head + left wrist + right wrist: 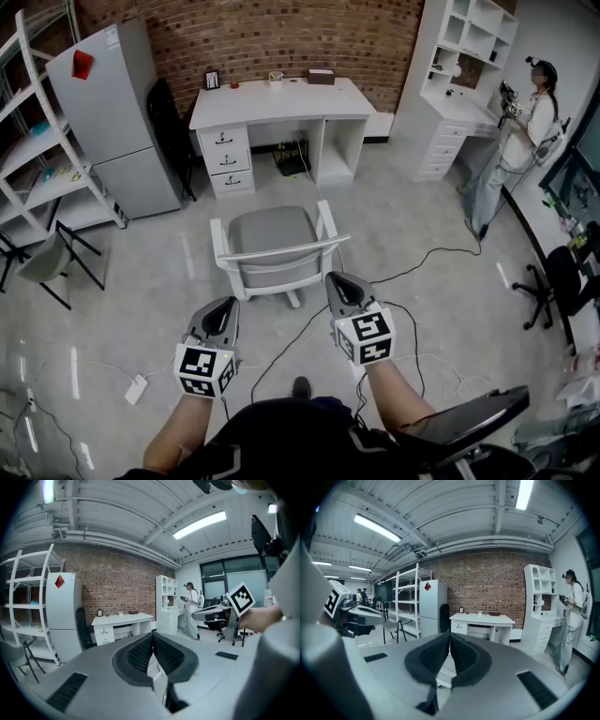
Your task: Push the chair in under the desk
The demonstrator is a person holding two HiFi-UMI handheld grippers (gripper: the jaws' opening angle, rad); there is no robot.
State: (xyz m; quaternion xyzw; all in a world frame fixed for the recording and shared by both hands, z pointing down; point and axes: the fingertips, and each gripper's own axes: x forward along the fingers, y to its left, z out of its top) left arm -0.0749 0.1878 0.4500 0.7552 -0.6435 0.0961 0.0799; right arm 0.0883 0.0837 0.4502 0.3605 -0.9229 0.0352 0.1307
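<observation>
Facing the chair (274, 246) out on open floor, well apart from the counter (281, 98) at the brick wall, backrest nearest. Holding left gripper (218, 319) and right gripper (345, 291) side by side just short of that backrest, jaws of both pressed together on nothing. In either gripper view, only a white sliver of chair below the closed jaws; forearms cut off at frame bottom

place: office-style workroom | evidence: white desk (281, 98) with drawers (228, 157); brick wall (253, 37); open shelves (37, 141); black office chair (562, 277); cables (281, 345) across floor (141, 309); ceiling strip lights (199, 524)
</observation>
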